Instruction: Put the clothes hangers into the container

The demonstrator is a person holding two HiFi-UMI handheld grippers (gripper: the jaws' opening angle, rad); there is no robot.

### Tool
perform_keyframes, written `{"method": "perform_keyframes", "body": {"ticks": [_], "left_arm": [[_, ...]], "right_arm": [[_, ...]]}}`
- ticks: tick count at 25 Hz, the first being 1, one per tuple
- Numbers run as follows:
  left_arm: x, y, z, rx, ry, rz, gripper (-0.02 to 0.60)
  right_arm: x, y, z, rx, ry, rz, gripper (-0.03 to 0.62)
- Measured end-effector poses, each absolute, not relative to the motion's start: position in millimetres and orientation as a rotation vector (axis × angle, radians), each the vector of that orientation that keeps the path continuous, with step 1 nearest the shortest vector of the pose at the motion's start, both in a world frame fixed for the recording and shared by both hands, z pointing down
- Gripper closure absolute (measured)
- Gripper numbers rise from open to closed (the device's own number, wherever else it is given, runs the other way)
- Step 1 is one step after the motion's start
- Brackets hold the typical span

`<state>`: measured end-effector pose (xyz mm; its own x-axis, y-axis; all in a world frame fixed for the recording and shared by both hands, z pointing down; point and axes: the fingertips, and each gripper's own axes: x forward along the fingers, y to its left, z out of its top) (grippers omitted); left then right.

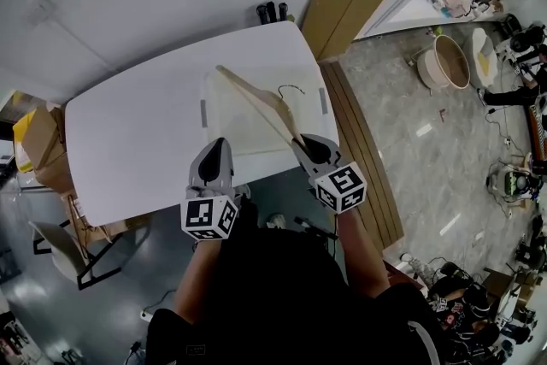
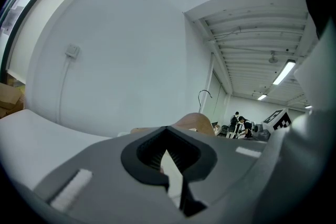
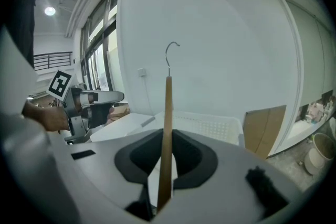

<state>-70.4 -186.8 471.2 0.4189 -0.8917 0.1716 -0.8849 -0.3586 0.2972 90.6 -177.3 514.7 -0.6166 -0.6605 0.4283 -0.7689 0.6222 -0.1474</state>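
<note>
Bright even light; strip lamps (image 2: pixel 286 72) up right of left gripper (image 2: pixel 172 168), windows (image 3: pixel 97 63) left of right gripper (image 3: pixel 165 165); heavy fisheye, dark corners.

We find no word, number or brand name that we can read in any view. The only printed signs are the black-and-white square markers on the cube (image 1: pixel 209 218) of the left gripper (image 1: pixel 218 144) and on the cube (image 1: pixel 341 187) of the right gripper (image 1: pixel 303 143); they are blocky patterns, not letters or digits. The same markers show small in each gripper view, on the other gripper's cube. The cardboard boxes (image 1: pixel 38 145) beside the worktop (image 1: pixel 128 141) carry no print that we can make out.
</note>
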Motion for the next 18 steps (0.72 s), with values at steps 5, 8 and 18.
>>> {"method": "perform_keyframes", "body": {"ticks": [5, 8, 18], "left_arm": [[-69.5, -192.7, 472.4, 2.336, -1.519, -0.028, 0.575], [-70.6, -195.1, 472.7, 2.334, -1.519, -0.026, 0.575], [-72.3, -197.3, 474.4, 2.328, -1.517, -0.037, 0.575]], "right_arm": [[90.5, -178.5, 511.6, 1.125, -2.527, 0.437, 0.534], [89.5, -176.7, 508.6, 1.109, -2.542, 0.430, 0.534], [84.4, -173.0, 514.4, 1.052, -2.527, 0.419, 0.534]]}}
